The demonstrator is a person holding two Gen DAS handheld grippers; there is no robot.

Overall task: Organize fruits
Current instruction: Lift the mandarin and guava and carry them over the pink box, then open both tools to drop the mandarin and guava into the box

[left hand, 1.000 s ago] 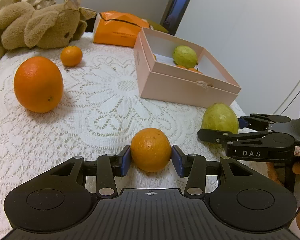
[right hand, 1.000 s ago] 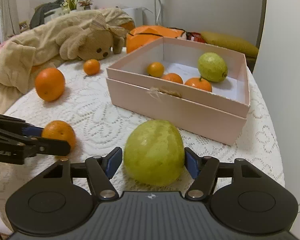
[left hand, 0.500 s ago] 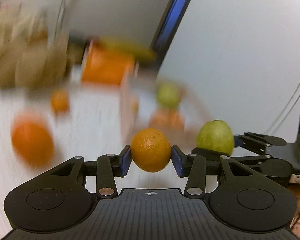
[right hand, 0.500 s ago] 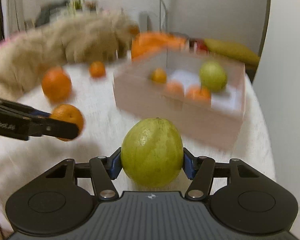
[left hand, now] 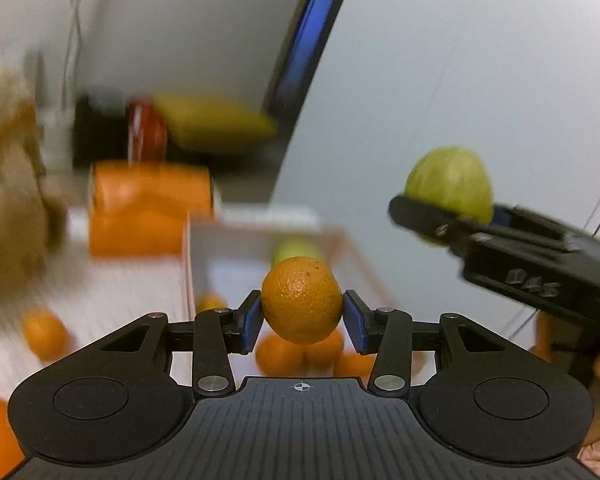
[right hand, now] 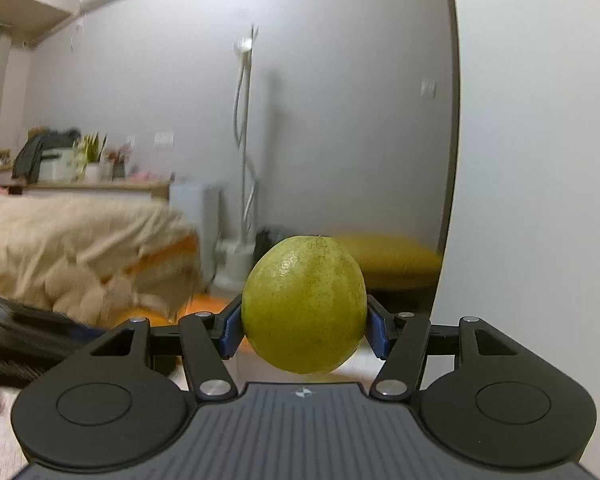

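Note:
My left gripper (left hand: 302,316) is shut on an orange (left hand: 302,300) and holds it in the air above the pink box (left hand: 188,256). Blurred in the box are a green guava (left hand: 294,249) and several small oranges (left hand: 278,354). My right gripper (right hand: 303,326) is shut on a large green guava (right hand: 304,304) and holds it high, facing the room. In the left wrist view that gripper (left hand: 444,216) and its guava (left hand: 450,184) are up at the right, higher than the orange.
Two loose oranges (left hand: 44,334) lie on the white lace table (left hand: 120,280) at the left. A plush toy (left hand: 8,200) and an orange bag (left hand: 148,208) are at the back left. A white wall (left hand: 480,80) is close on the right.
Both grippers have lifted their fruit off the table. The left one has carried the orange forward over the box. The right one has risen higher and tilted up.

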